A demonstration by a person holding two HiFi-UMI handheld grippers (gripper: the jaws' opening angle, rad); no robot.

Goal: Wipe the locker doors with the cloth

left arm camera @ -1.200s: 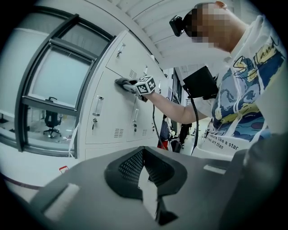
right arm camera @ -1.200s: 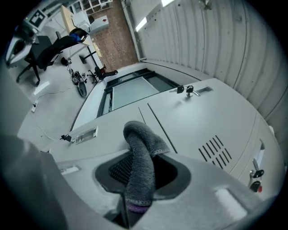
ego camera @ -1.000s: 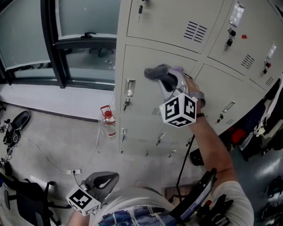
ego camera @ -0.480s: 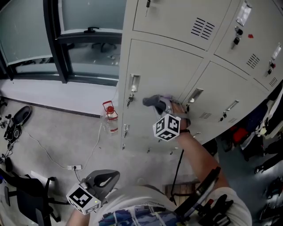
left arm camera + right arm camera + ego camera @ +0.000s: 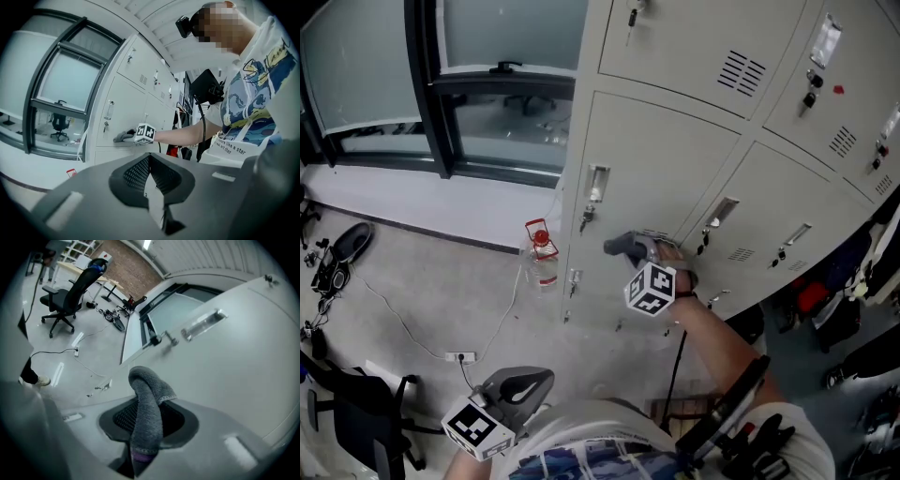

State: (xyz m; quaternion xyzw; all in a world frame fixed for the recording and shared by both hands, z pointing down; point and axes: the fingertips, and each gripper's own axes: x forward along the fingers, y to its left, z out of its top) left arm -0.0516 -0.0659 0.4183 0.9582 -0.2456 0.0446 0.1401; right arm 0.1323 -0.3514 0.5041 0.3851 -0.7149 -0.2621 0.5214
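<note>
A grey cloth (image 5: 623,247) is pinched in my right gripper (image 5: 639,251), which is shut on it and presses it against the lower part of a pale grey locker door (image 5: 647,169), below its handle (image 5: 597,183). In the right gripper view the cloth (image 5: 147,413) curls up out of the jaws next to the door (image 5: 234,362). My left gripper (image 5: 525,382) hangs low by the person's body, away from the lockers. Its jaws are shut with nothing in them (image 5: 152,187). From there the cloth (image 5: 123,136) shows far off on the door.
A clear bottle with a red cap (image 5: 541,258) stands on the floor by the locker's left corner. A cable and a power strip (image 5: 457,358) lie on the floor. A window (image 5: 487,56) is at the left. Bags (image 5: 853,281) sit at the right.
My right gripper has slid the cloth down the locker door, from beside the handle's top to below it. The left gripper has stayed where it was.
</note>
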